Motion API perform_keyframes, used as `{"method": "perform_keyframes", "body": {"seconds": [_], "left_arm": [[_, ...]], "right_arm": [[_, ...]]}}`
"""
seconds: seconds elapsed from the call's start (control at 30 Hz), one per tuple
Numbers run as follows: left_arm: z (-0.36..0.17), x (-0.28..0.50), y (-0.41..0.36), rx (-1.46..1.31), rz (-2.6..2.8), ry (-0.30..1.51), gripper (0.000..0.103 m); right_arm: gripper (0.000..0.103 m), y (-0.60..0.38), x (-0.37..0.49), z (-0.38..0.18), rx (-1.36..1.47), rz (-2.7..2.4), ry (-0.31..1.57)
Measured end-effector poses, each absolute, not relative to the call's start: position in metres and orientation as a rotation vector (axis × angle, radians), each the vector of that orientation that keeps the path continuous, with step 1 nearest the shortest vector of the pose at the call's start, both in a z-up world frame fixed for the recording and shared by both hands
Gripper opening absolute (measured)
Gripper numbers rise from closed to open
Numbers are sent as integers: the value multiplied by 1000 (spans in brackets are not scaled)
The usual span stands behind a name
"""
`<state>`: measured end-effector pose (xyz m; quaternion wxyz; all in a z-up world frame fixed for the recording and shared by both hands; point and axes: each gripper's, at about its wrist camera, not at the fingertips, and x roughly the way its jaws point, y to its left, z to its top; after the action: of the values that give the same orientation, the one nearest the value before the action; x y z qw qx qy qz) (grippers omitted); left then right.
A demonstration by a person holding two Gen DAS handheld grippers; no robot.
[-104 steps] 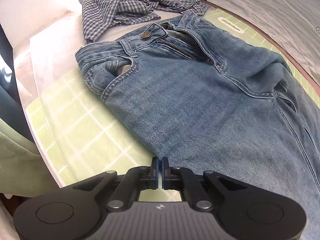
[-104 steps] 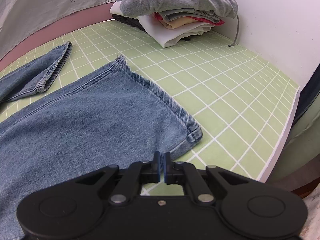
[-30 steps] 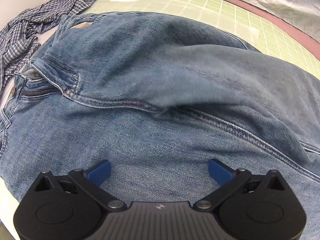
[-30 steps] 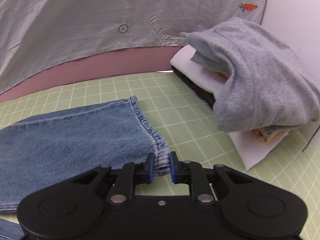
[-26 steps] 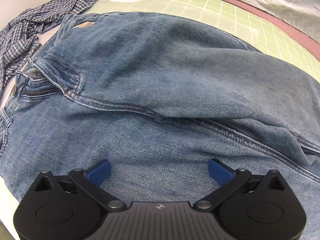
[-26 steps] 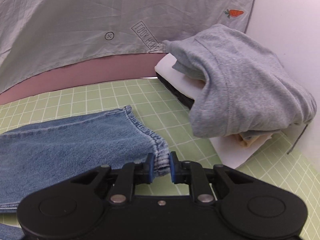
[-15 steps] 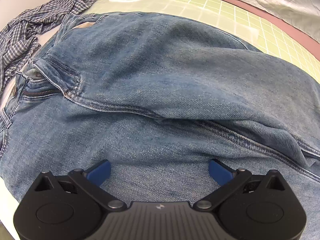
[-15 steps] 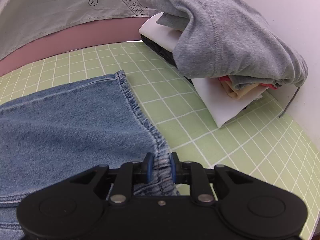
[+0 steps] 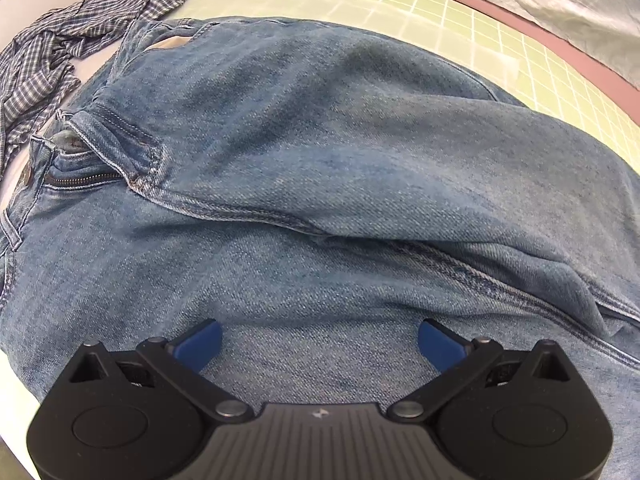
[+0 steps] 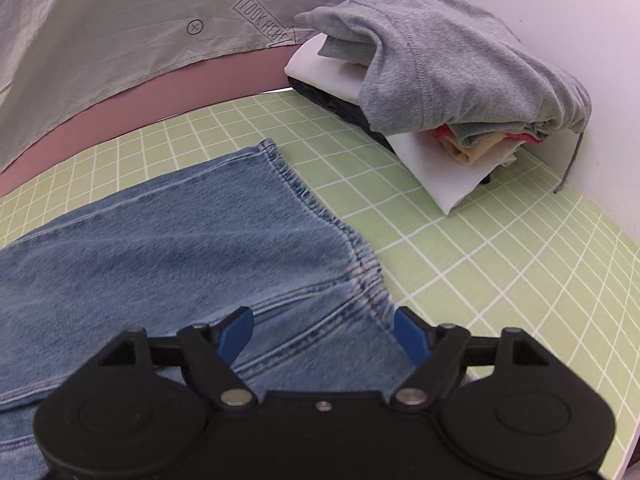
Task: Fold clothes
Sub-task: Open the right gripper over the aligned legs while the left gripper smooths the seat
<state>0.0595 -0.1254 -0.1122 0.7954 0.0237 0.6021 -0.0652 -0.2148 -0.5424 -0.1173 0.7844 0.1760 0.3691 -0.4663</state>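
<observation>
Green gridded mat (image 10: 480,264) lying under your jeans (image 9: 320,152). Left view alone showing you waistband, zipper, crumpled checked shirt (image 9: 44,60); right view alone showing leg hem, folded clothes stack (image 10: 432,92). Denim looking coarse, seams ridged. Your left gripper (image 9: 318,338) hanging spread above denim. Your right gripper (image 10: 323,332) jaws just opening, hem lying loose between them.

Bare mat (image 10: 500,280) right of jeans (image 10: 180,240); clothes stack (image 10: 440,92) blocks beyond.
</observation>
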Motion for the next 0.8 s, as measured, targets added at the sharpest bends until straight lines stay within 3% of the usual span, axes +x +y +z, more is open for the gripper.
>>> {"method": "perform_keyframes", "body": {"seconds": [0.4,0.8], "left_arm": [[-66,102,-34,-56,-118,1140,103],[-75,174,59,-78,-118,1070,103]], "right_arm": [[85,-444,-221,-110,313,-944,846],[85,-353,-159,-120,477,-952,802]]}}
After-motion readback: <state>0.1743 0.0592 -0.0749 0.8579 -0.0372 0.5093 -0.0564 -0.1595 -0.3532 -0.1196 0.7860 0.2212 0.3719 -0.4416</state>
